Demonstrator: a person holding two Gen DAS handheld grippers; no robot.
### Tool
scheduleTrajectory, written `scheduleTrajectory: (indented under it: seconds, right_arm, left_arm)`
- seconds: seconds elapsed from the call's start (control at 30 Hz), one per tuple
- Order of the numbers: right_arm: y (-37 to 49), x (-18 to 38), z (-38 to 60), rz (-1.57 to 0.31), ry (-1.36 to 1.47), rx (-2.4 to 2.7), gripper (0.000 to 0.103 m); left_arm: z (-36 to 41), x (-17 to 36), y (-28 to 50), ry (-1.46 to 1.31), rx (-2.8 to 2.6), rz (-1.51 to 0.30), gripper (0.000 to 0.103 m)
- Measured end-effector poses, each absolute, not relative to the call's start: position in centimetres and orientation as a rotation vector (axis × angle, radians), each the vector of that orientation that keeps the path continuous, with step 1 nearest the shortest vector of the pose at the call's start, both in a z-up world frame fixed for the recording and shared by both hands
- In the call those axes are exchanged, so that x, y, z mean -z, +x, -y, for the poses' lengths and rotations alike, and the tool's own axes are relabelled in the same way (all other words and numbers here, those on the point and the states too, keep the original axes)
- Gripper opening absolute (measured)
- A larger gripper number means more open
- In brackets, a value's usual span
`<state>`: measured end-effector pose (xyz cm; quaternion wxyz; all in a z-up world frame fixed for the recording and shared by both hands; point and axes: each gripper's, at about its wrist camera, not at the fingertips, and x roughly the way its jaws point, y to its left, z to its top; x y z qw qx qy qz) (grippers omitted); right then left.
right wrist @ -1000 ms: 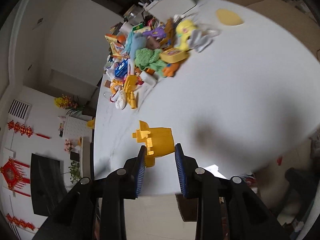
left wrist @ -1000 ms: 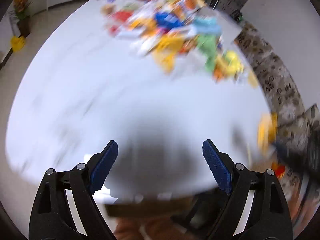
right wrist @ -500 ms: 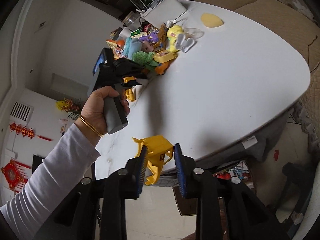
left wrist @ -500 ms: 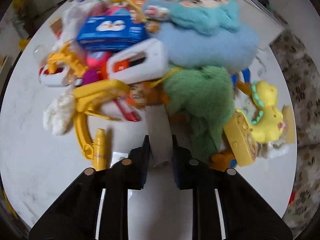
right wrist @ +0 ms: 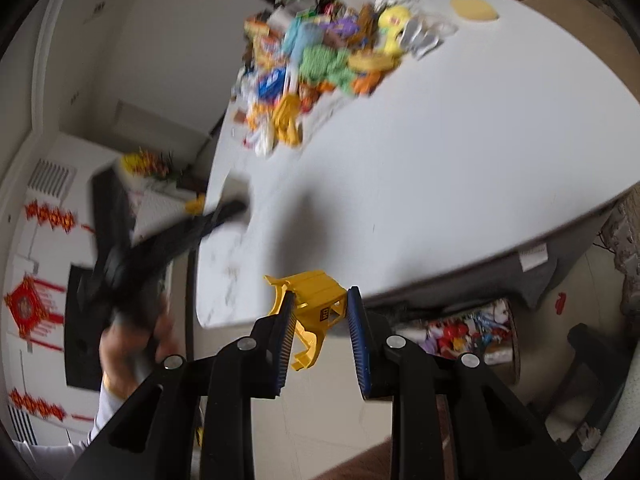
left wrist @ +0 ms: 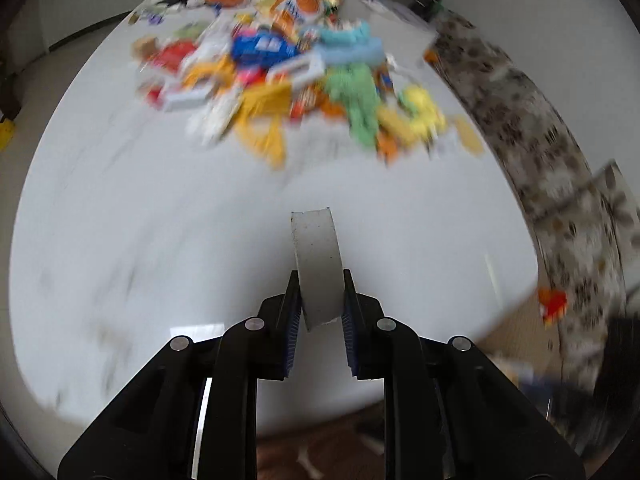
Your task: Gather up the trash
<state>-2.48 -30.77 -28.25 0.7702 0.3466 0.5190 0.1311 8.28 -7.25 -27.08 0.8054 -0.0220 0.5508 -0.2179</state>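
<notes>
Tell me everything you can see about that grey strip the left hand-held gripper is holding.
The grey strip looks like flat, stiff cardboard, plain and dull with a few dark specks and a squarely cut far end. It is clamped near its lower end by the left hand-held gripper, sticking out forward above the white table, apparently touching nothing else, well clear of the clutter pile.

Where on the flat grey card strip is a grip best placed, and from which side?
Grip the grey card strip near one end, pads on its two broad faces, coming in along its length. It is thin and flat, so the left gripper clamps it that way.
</notes>
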Motion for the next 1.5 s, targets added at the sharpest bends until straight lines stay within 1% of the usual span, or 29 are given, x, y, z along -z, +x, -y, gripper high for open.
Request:
scheduleTrajectory:
  seconds: [0.07, 0.17, 0.23, 0.33, 0.4, 0.47, 0.53, 0.57, 0.63, 0.67, 0.7, 0.73, 0.77, 0.8, 0.83, 0.87, 0.9, 0.93, 1.0, 1.1, 1.2, 1.3, 1.4, 1.47, 1.5]
  right_arm:
    - [-3.1, 28.9, 29.6, -1.170, 0.738, -0.295, 0.026]
    - [-4.2, 30.1, 28.0, -1.224, 0.726, -0.304, 0.026]
    - [-5.1, 31.3, 26.8, -1.268, 0.715, -0.305, 0.026]
    - [-6.0, 34.1, 25.4, -1.337, 0.729, -0.292, 0.026]
    - [-6.6, 36.8, 24.5, -1.385, 0.713, -0.279, 0.026]
    - [-6.7, 40.2, 23.8, -1.445, 0.698, -0.248, 0.026]
    - [-6.7, 44.6, 23.0, -1.510, 0.659, -0.198, 0.026]
    - [-6.7, 46.7, 22.8, -1.535, 0.643, -0.178, 0.026]
    - [-6.4, 51.9, 22.4, -1.595, 0.597, -0.111, 0.028]
    - [-6.3, 53.7, 22.4, -1.612, 0.578, -0.092, 0.028]
    - [-6.1, 56.0, 22.3, -1.638, 0.524, -0.052, 0.034]
    - [-6.0, 57.9, 22.4, -1.662, 0.480, -0.015, 0.052]
    - [-5.9, 60.1, 22.5, -1.685, 0.432, 0.026, 0.064]
    - [-5.9, 61.4, 22.7, -1.704, 0.396, 0.058, 0.071]
    - [-6.0, 63.0, 22.9, -1.741, 0.359, 0.102, 0.075]
    - [-6.2, 63.9, 23.2, -1.770, 0.349, 0.134, 0.084]
    - [-6.6, 64.8, 23.6, -1.794, 0.361, 0.159, 0.085]
    - [-7.0, 65.3, 23.8, -1.805, 0.374, 0.158, 0.086]
    - [-7.4, 65.4, 23.9, -1.831, 0.356, 0.152, 0.097]
    - [-8.0, 64.6, 23.5, -1.857, 0.295, 0.122, 0.097]
    - [-8.4, 62.9, 23.2, -1.904, 0.320, 0.088, 0.097]
    - [-8.1, 58.6, 22.2, -1.841, 0.346, 0.022, 0.097]
    - [-7.0, 51.9, 21.2, -1.723, 0.306, -0.037, 0.097]
    - [-5.9, 47.1, 20.5, -1.618, 0.256, -0.067, 0.097]
    - [-5.1, 43.8, 20.3, -1.541, 0.208, -0.070, 0.097]
  left_arm:
    - [4.5, 28.2, 4.2, -0.053, 0.468, -1.232, 0.019]
    - [2.6, 30.4, -0.7, -0.093, 0.464, -1.321, 0.019]
    - [2.1, 31.8, -2.4, -0.121, 0.464, -1.367, 0.019]
    - [0.8, 36.3, -5.6, -0.160, 0.432, -1.474, 0.019]
    - [0.6, 39.1, -6.2, -0.173, 0.413, -1.508, 0.019]
    - [0.4, 43.5, -6.5, -0.174, 0.376, -1.557, 0.019]
    - [0.2, 46.8, -6.3, -0.185, 0.336, -1.596, 0.019]
    - [0.3, 49.8, -6.1, -0.190, 0.305, -1.628, 0.019]
    - [0.4, 53.2, -5.7, -0.189, 0.275, -1.663, 0.020]
    - [0.7, 55.5, -5.5, -0.164, 0.244, -1.686, 0.020]
    - [0.8, 57.4, -5.5, -0.142, 0.218, -1.704, 0.022]
    - [0.9, 59.2, -5.3, -0.121, 0.193, -1.732, 0.030]
    - [0.9, 61.4, -5.0, -0.102, 0.157, -1.779, 0.037]
    - [0.7, 63.0, -5.1, -0.083, 0.113, -1.808, 0.053]
    - [0.4, 64.6, -5.1, -0.070, 0.069, -1.844, 0.060]
    - [0.1, 65.3, -5.1, -0.079, 0.054, -1.864, 0.061]
    - [-0.2, 65.9, -5.2, -0.091, 0.041, -1.887, 0.063]
    - [-0.5, 66.3, -5.3, -0.091, 0.029, -1.902, 0.069]
    - [-0.9, 66.3, -5.5, -0.069, 0.008, -1.908, 0.073]
    - [-1.4, 64.5, -5.9, -0.080, 0.004, -1.894, 0.073]
    - [-2.1, 61.5, -6.0, -0.113, 0.019, -1.864, 0.073]
    - [-2.3, 56.2, -5.7, -0.100, 0.036, -1.786, 0.073]
    - [-3.2, 49.5, -5.1, -0.112, 0.041, -1.686, 0.073]
    - [-3.5, 45.4, -4.6, -0.116, 0.033, -1.611, 0.073]
    - [-3.8, 42.8, -4.2, -0.124, 0.032, -1.563, 0.073]
